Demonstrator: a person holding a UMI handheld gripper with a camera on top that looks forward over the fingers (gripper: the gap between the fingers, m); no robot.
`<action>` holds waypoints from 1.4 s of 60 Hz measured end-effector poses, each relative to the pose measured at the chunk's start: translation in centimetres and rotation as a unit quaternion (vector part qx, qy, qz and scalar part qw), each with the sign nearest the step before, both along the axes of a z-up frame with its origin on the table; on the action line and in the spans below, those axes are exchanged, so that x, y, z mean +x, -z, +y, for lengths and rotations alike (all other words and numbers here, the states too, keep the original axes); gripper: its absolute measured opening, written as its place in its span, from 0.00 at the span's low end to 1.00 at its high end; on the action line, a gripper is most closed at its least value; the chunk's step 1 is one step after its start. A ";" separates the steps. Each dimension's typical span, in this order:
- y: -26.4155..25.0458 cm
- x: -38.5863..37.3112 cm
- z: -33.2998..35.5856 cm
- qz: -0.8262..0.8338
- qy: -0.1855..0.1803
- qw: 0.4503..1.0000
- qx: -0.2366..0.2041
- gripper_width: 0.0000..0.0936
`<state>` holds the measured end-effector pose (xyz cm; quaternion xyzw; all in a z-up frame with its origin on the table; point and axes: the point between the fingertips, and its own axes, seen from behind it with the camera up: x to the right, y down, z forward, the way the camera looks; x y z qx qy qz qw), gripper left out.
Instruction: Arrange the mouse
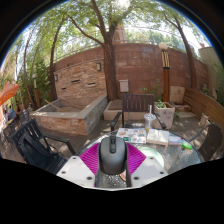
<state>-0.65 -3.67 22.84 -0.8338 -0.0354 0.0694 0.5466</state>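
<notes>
A dark grey computer mouse [112, 153] with a scroll wheel sits between my gripper's two magenta pads [93, 158], held up in the air above the patio. Both pads press against its sides, so my gripper [112, 165] is shut on the mouse. The mouse's rear end lies over the gripper body. A table [178, 143] lies beyond and below the fingers, with papers and small items on it.
A clear cup [149, 121] stands on the table among papers [131, 133]. Dark metal chairs [35, 145] stand to the left. A brick wall [120, 70], a raised brick planter [65, 112] and trees lie behind.
</notes>
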 end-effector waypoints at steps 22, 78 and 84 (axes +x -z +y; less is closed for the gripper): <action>18.9 12.6 13.2 -0.017 0.067 0.987 -0.147 0.39; 2.6 7.9 -12.4 -0.076 0.094 0.987 -0.102 0.92; 2.0 7.6 -14.0 -0.078 0.095 0.987 -0.101 0.92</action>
